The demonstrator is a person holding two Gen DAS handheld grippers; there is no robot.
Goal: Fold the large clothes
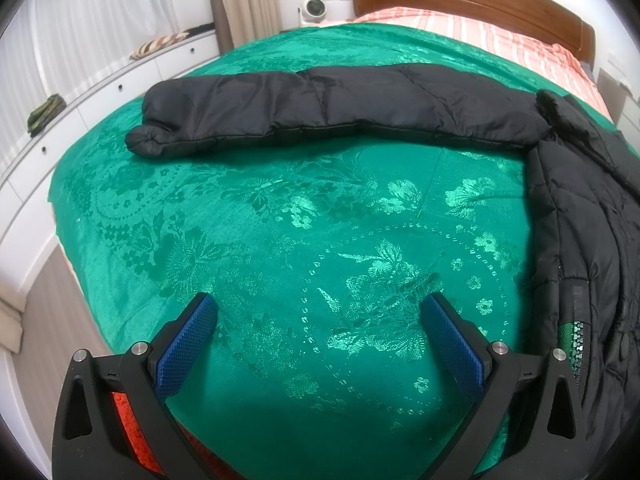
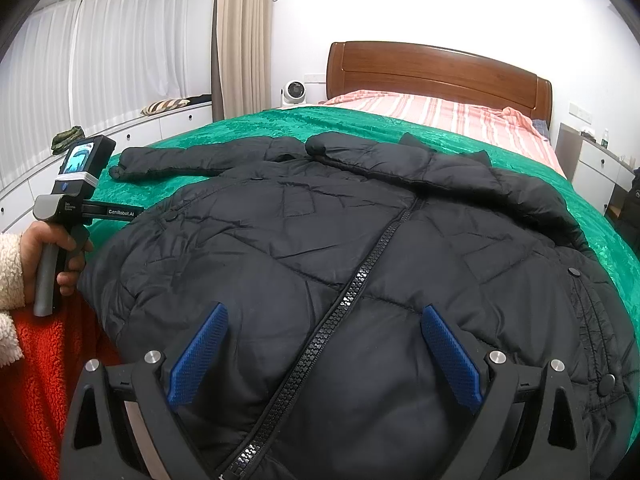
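The left gripper point(image 1: 320, 340) hangs with its blue pads spread wide and nothing between them, over bare green bedspread point(image 1: 248, 216). Ahead of it one sleeve point(image 1: 304, 112) of the black puffer jacket point(image 2: 320, 248) lies stretched out toward the bed's left edge, its cuff near the drop to the floor. A tug on that thick, slippery sleeve could likely slide the cuff off the edge or drag the whole jacket askew. There is plenty of open bedspread between gripper and sleeve for a clean approach. The jacket body lies front up across the middle of the bed, zipper point(image 2: 344, 300) closed. The right gripper point(image 2: 324, 354) hovers over its hem, likewise spread and empty. Pinching only the shell here risks the padding springing back from a fold. Right of the jacket, bedspread runs to the bed's far side, with striped sheet point(image 2: 432, 116) beyond toward the headboard point(image 2: 436, 68)
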